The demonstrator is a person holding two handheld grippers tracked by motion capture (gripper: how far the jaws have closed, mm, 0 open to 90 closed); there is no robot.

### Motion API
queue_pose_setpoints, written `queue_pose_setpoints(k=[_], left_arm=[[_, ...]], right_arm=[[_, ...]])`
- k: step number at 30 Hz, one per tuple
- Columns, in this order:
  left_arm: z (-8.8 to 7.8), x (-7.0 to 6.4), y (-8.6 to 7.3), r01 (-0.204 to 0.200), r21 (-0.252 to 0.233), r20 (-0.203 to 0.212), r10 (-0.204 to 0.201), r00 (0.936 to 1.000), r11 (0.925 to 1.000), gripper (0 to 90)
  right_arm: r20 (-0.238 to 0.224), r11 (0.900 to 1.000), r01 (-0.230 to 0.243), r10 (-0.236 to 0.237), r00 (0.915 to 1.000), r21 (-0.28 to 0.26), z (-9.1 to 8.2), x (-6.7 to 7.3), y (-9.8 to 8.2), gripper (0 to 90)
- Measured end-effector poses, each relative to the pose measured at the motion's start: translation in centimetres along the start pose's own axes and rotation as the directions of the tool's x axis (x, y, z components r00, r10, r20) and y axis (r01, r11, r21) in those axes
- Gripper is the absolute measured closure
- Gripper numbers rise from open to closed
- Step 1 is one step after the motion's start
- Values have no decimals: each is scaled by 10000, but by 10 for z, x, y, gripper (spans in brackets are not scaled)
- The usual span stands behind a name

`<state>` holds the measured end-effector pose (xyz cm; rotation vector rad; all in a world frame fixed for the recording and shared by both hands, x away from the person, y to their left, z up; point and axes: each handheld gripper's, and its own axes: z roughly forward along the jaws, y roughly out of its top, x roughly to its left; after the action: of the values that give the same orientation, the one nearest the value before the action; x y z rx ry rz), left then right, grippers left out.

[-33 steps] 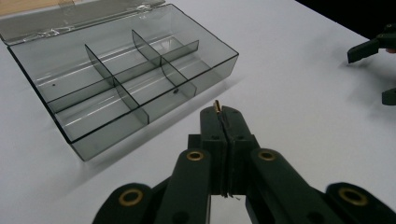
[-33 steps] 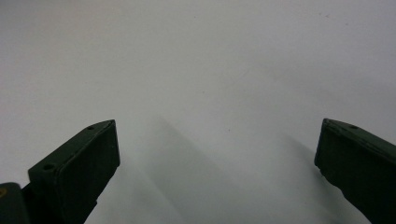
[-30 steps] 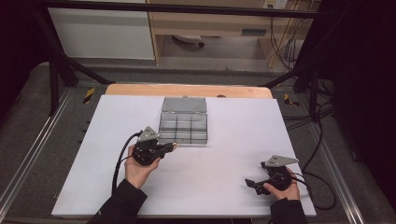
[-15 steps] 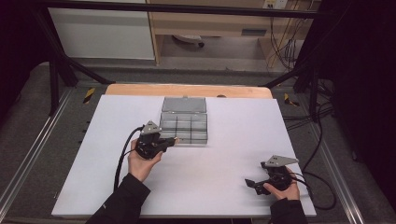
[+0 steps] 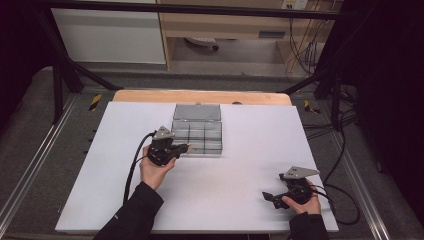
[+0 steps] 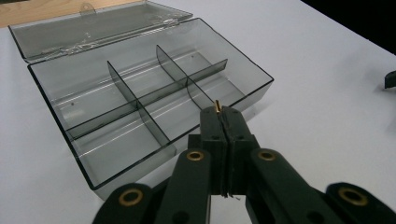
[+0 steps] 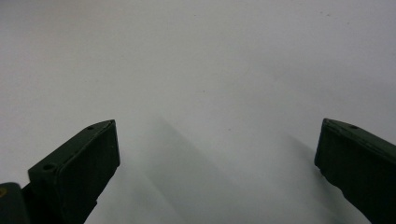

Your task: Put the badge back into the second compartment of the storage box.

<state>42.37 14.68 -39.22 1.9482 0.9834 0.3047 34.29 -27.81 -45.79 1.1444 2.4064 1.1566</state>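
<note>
On white table, grey box.

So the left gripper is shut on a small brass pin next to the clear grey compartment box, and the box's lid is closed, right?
Not quite: the clear grey compartment box has its lid open, folded back flat, as the left gripper view shows. The left gripper is indeed shut on the small brass pin.

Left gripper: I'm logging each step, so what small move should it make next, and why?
Probably ease the left gripper forward over the compartment box's near-right cell, then open. Its jaws are shut on a small brass part, the tip sits just at the box's near wall, the lid lies open and the cells look empty.
</note>
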Motion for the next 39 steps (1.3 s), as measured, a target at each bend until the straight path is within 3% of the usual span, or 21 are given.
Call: queue_pose_setpoints(k=[39], left_arm=[[34,11,25,217,39,-377,-215,9991,9998,887]], right_arm=[[-4,10000,57,-57,10000,10,0,0,0,5]])
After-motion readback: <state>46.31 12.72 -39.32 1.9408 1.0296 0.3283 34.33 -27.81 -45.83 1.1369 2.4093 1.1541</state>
